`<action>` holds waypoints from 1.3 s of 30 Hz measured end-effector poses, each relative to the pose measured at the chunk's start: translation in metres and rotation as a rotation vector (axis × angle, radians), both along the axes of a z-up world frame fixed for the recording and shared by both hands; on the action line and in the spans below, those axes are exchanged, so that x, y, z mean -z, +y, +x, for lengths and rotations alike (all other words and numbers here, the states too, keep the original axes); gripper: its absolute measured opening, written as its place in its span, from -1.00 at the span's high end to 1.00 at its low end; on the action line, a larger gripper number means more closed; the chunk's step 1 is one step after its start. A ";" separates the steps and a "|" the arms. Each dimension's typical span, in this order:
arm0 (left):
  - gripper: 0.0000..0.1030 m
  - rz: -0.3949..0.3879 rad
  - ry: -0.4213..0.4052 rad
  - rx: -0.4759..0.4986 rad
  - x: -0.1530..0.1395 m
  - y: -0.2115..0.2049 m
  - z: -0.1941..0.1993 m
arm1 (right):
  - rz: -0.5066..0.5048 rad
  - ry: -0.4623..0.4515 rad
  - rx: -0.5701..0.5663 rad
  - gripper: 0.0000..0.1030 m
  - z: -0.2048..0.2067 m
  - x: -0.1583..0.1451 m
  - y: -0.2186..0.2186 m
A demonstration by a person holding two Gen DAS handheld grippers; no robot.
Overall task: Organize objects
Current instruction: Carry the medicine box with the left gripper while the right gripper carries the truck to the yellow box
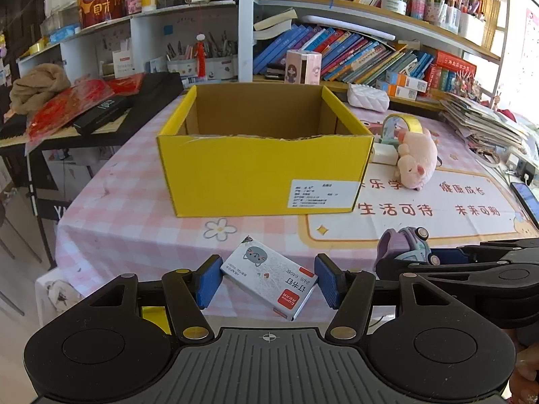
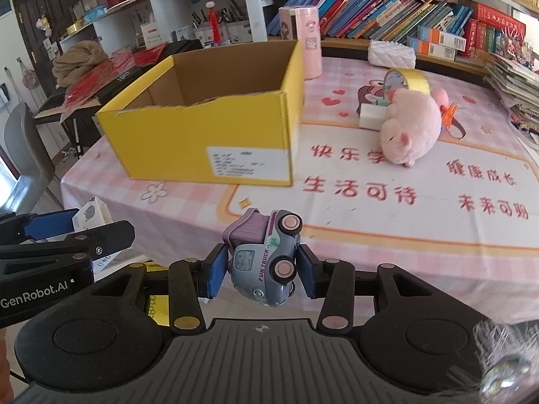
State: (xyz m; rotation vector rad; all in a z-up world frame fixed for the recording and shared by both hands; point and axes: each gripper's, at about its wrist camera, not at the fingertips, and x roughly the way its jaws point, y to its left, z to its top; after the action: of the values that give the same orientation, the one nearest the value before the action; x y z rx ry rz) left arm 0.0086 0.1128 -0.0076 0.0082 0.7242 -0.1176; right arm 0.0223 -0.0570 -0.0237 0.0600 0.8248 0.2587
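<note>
My left gripper [image 1: 267, 281] is shut on a small white staple box [image 1: 269, 277] with a cat drawing and a red label, held skewed between the blue pads above the near table edge. Tipped on its side, a grey-and-purple toy truck [image 2: 266, 259] sits clamped in my right gripper [image 2: 262, 271]. The truck [image 1: 409, 245] also shows at the right of the left wrist view. An open yellow cardboard box [image 1: 262, 171] stands ahead on the pink checked tablecloth [image 1: 128, 208]; the part of its inside that shows looks empty. In the right wrist view the yellow box [image 2: 209, 138] lies ahead to the left.
A pink plush pig [image 2: 411, 128], a roll of gold tape [image 2: 409, 79] and a white block [image 2: 370, 116] lie right of the box. A pink tumbler [image 2: 308, 42] stands behind it. Bookshelves [image 1: 353, 50] line the back, papers [image 1: 485, 121] stack at the right, a keyboard [image 1: 101, 107] sits left.
</note>
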 end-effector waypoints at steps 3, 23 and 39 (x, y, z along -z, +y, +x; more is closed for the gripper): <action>-0.14 -0.005 -0.013 -0.002 -0.003 0.009 -0.005 | -0.002 -0.003 -0.004 0.18 -0.006 -0.002 0.009; -0.15 -0.027 -0.068 -0.008 -0.012 0.031 -0.015 | -0.024 -0.043 -0.020 0.18 -0.016 -0.015 0.034; -0.15 -0.034 -0.088 0.001 -0.020 0.030 0.001 | -0.039 -0.059 -0.020 0.18 -0.003 -0.022 0.035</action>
State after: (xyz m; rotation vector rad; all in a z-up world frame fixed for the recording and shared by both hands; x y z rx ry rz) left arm 0.0095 0.1431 0.0125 -0.0182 0.6339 -0.1298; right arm 0.0194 -0.0219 -0.0018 0.0073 0.7721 0.2614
